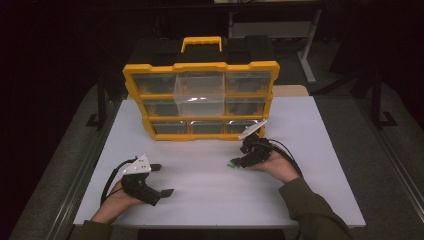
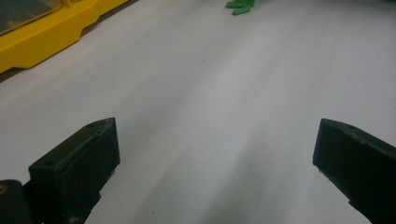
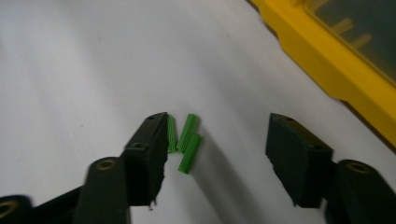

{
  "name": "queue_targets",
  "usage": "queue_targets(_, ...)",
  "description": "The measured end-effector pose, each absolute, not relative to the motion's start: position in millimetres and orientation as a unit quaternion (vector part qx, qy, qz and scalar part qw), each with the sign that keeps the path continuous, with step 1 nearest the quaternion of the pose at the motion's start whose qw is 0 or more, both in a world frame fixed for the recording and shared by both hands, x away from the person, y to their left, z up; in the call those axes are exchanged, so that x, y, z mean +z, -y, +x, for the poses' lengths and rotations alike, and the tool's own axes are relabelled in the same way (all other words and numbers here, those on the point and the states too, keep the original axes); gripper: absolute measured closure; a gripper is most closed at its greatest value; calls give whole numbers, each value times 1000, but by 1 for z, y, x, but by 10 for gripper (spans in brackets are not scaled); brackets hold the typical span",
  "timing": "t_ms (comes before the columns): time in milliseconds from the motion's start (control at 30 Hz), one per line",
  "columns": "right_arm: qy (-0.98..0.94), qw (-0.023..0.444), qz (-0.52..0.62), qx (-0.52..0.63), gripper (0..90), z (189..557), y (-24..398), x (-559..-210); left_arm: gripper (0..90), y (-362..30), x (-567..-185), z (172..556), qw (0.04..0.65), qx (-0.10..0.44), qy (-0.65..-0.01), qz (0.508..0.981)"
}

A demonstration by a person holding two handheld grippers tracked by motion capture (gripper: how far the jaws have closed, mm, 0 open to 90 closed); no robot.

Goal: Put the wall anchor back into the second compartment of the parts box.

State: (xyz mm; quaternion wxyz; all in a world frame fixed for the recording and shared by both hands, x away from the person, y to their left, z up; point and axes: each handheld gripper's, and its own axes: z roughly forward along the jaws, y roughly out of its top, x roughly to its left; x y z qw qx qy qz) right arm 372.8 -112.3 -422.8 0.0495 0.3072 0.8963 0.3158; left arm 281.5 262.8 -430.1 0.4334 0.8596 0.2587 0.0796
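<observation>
Three small green plugs (image 3: 187, 140) are seen lying together on the white worktop (image 1: 210, 185), near the front of the yellow drawer box (image 1: 200, 97). The right gripper (image 3: 217, 140) is set low around them with its fingers (image 3: 149, 149) parted; one plug is just beside a finger, but nothing is grasped. The left gripper (image 1: 159, 179) is held well apart, released wide, with nothing between its fingers.

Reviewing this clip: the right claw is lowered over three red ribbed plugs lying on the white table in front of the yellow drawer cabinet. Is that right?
Not quite: the plugs are green, not red, as the right gripper view shows. The rest holds: the right claw is lowered over the three ribbed pieces on the white table in front of the yellow drawer cabinet.
</observation>
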Motion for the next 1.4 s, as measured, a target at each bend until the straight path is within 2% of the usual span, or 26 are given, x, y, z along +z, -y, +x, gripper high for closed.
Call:
queue_targets(67,-898,42,306,313,498,372,111,-424,5,-263,-430,281,433,80,-257,860)
queue_targets(100,-898,42,306,313,498,372,111,-424,5,-263,-430,281,433,80,-257,860)
queue_targets(133,-900,36,304,311,550,371,110,-424,5,-263,-430,281,432,80,-257,861)
queue_targets(233,-904,27,299,305,616,371,108,-426,5,-263,-430,281,435,78,-258,859)
queue_targets(467,-914,19,288,286,706,371,106,-430,5,-263,-430,281,436,79,-258,858)
queue_targets(1000,-918,29,281,278,831,374,107,-434,6,-262,-430,280,436,73,-257,859)
queue_targets(1400,-918,17,284,275,843,375,109,-431,5,-262,-430,280,437,82,-255,859)
